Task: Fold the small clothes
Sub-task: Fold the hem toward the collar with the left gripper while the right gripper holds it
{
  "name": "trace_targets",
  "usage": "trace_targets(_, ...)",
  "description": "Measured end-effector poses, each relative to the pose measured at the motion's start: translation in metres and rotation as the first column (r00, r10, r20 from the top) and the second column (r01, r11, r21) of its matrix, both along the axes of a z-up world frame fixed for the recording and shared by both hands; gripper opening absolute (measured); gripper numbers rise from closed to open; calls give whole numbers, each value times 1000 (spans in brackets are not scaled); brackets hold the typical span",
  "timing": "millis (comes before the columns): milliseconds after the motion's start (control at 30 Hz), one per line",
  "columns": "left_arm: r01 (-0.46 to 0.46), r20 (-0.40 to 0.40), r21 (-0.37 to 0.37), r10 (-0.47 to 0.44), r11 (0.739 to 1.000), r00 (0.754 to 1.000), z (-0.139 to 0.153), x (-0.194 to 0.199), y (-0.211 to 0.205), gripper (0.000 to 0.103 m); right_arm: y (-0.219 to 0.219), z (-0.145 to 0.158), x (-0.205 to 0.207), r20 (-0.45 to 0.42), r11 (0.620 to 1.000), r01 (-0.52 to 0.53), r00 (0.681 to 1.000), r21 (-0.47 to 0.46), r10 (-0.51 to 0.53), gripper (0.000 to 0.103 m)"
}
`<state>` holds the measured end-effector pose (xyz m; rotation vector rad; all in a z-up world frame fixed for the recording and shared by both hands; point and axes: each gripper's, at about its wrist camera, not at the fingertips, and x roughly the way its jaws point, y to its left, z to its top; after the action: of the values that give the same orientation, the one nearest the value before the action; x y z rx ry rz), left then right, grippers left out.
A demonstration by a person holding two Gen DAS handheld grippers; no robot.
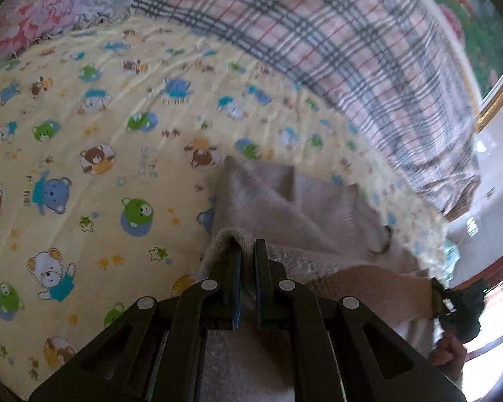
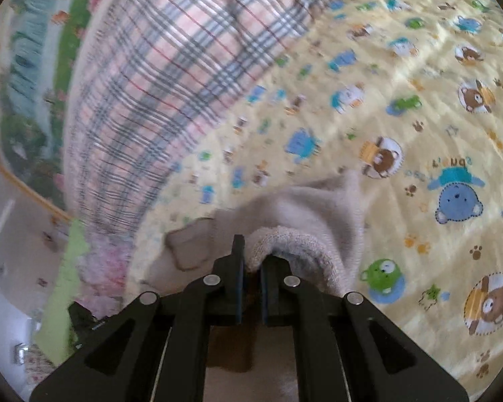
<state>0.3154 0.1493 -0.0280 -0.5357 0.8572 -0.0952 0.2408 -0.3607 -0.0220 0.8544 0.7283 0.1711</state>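
Knitwear, one beige garment (image 1: pixel 305 207) of soft, fuzzy wool with a thick ribbed hem, lies bunched in loose folds on the bed, its hem lifted off the sheet at two places. The left gripper (image 1: pixel 248 251) is clenched on one stretch of that ribbed edge, cloth pinched between its black fingers; the right gripper (image 2: pixel 251 254) grasps another stretch of the garment, the knit rolled over one finger. Beneath it spreads one pale yellow cotton sheet (image 1: pixel 94 127), lightly creased and printed with many small cartoon bears in blue, green and brown. Beyond the sheet lies one plaid blanket (image 1: pixel 352 40) in pink, white and grey, draped over the bed's edge.
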Motion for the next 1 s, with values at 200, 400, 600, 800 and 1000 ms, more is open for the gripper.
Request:
trace_targets(200, 15, 10, 22, -15, 1000, 1000, 13, -13, 5, 15, -5, 12, -2, -23, 999, 7, 1000, -33, -8, 20)
trace_targets(400, 113, 75, 79, -118, 990, 990, 51, -59, -17, 19, -7, 43, -37, 63, 992, 60, 997, -111, -53, 53)
trace_targets(600, 437, 35, 116, -444, 892, 895, 43, -83, -119, 19, 83, 55, -56, 83, 914, -297, 940, -275, 330, 51)
trace_targets(800, 489, -74, 200, -485, 849, 871, 16, -47, -157, 19, 147, 28, -23, -71, 771, -549, 826, -324, 559, 52)
trace_targets(1000, 412, -83, 238, -404, 879, 911, 18, 5, -139, 13, 119, 16, 38, -167, 818, -427, 904, -385, 393, 48)
